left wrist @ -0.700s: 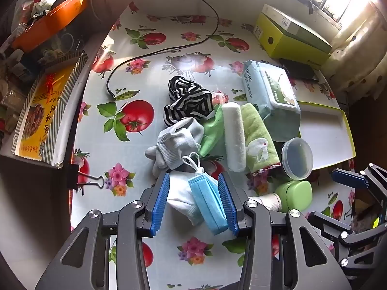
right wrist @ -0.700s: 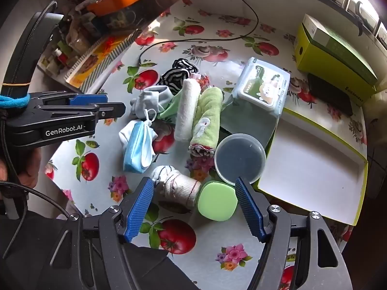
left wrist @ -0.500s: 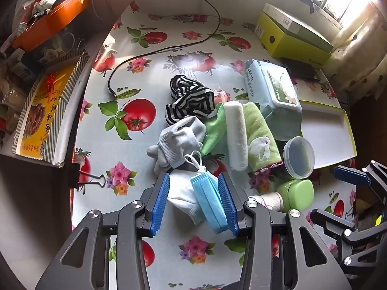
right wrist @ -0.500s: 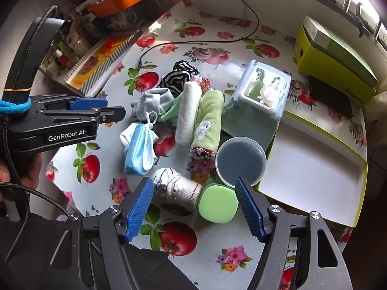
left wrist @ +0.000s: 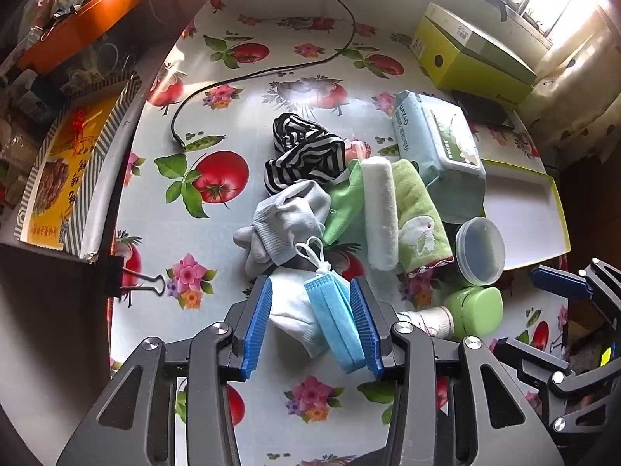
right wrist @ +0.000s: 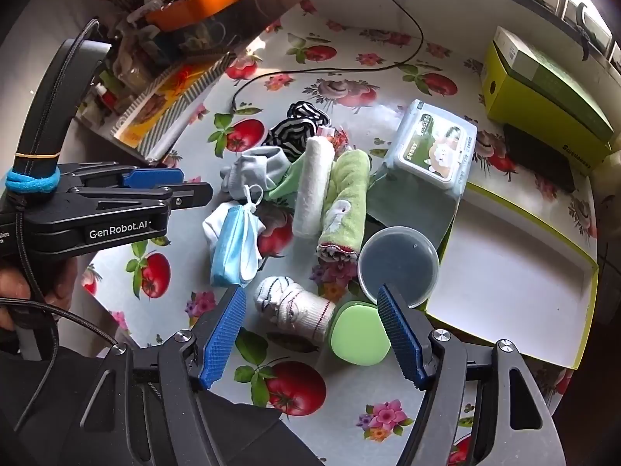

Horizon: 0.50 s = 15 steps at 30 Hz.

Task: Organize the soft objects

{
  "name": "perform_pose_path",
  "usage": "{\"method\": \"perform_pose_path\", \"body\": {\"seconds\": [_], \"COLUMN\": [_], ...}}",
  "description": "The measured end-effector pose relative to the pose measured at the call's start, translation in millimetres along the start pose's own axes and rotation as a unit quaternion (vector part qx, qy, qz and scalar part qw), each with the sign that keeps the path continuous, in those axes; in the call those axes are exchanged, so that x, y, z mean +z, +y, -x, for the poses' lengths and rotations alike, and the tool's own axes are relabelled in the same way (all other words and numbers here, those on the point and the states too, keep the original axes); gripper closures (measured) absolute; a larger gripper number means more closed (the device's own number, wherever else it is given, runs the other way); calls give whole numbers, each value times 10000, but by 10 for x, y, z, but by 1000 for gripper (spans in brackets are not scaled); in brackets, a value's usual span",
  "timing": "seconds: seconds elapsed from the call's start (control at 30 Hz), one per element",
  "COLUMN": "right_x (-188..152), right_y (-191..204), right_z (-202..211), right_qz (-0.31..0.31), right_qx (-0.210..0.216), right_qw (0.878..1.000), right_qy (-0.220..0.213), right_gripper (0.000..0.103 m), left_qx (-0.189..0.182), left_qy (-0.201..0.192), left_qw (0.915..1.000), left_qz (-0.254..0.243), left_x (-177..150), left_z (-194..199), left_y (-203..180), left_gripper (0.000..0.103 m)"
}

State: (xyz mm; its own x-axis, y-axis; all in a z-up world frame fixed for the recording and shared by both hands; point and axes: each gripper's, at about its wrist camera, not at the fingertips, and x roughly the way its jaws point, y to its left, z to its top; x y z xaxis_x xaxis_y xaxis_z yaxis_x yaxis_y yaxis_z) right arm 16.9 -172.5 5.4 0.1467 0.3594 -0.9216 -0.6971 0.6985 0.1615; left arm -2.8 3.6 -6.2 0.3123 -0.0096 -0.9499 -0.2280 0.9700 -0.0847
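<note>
A heap of soft things lies mid-table: a blue face mask [left wrist: 335,322] on a white sock [left wrist: 291,310], a grey sock [left wrist: 287,221], a striped cloth [left wrist: 306,151], a white rolled towel [left wrist: 378,209], a green rabbit towel [left wrist: 417,213] and a rolled patterned sock [right wrist: 293,306]. My left gripper [left wrist: 310,299] is open, its jaws either side of the mask [right wrist: 235,244] and white sock, above them. My right gripper [right wrist: 310,310] is open wide above the patterned sock and a green case [right wrist: 359,334].
A white tray with a yellow-green rim [right wrist: 504,264] lies at the right. A wipes pack [right wrist: 431,147], a clear round tub [right wrist: 398,266], a yellow-green box [right wrist: 543,93], a black cable [left wrist: 252,73] and a binder clip [left wrist: 132,279] are on the flowered tablecloth. Clutter stands beyond the left edge.
Both grippers have drifted slightly; the scene has shifted a little in both views. Jaws stay open and nothing on the table has moved.
</note>
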Motion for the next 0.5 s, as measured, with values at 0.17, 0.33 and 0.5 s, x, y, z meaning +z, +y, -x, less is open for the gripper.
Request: {"method": "perform_pose_path", "body": {"seconds": [0.17, 0.33, 0.5], "right_x": [0, -1, 3], "right_y": [5, 13, 12], "right_z": [-20, -23, -26], "right_qz": [30, 29, 23], "right_qx": [-6, -12, -4], "right_qw": [10000, 10000, 10000], "right_qy": [11, 14, 20], "right_gripper": [32, 32, 32], "left_qx": [37, 54, 71], "left_qy": [21, 19, 26], "left_qw": [10000, 10000, 10000], "left_qz": [14, 14, 9], "left_x": [0, -9, 2], "left_z": [-31, -40, -40], "left_y": [9, 23, 21], "left_gripper": [60, 60, 60]}}
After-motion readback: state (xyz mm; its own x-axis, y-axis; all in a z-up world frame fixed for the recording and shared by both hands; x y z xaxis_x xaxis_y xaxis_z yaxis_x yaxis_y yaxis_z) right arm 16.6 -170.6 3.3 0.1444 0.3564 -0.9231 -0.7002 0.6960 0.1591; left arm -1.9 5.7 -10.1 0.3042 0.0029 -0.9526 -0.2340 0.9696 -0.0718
